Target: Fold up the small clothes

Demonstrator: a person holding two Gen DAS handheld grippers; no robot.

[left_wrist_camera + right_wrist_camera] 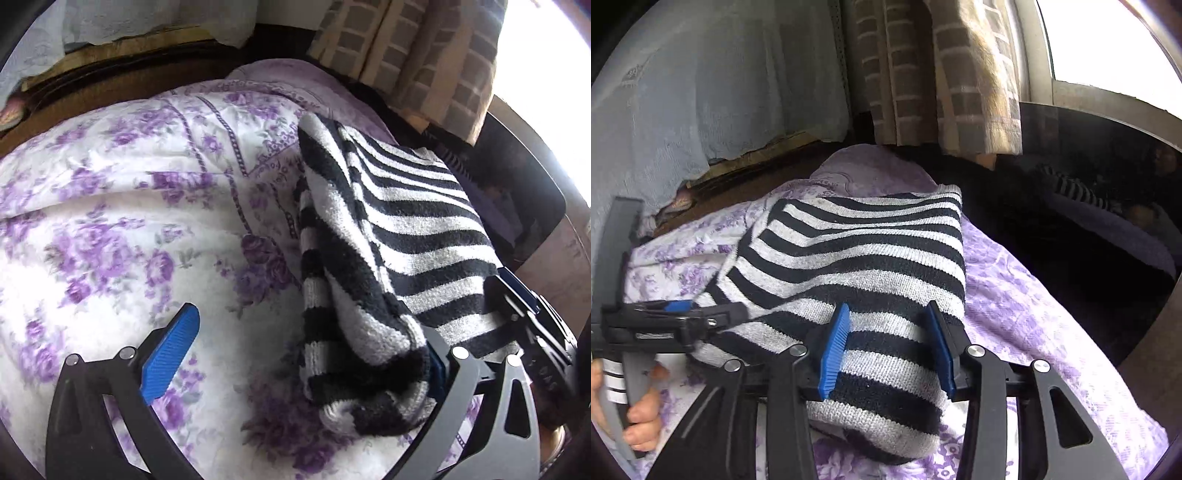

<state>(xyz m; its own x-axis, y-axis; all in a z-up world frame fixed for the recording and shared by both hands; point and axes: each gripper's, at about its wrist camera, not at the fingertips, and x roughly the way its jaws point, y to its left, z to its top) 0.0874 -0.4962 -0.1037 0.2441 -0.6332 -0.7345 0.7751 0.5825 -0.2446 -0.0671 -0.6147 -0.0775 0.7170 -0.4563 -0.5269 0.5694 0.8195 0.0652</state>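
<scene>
A black-and-white striped knit garment [406, 236] lies folded on a purple floral bedspread [110, 221]. My left gripper [306, 350] is open; its left pad [170, 354] rests over the bedspread and its right pad is hidden behind the garment's near edge. In the right wrist view the same garment [857, 251] lies between the blue pads [833, 347] of my right gripper [886, 350], which is open and straddles the garment's near end. The left gripper [676, 317] shows at the left of that view, at the garment's left edge.
A checked brown curtain [938, 74] hangs behind the bed beside a bright window [1108, 40]. A pale lace cloth [720, 92] covers the wall side. A dark glossy surface [1089, 206] borders the bed on the right.
</scene>
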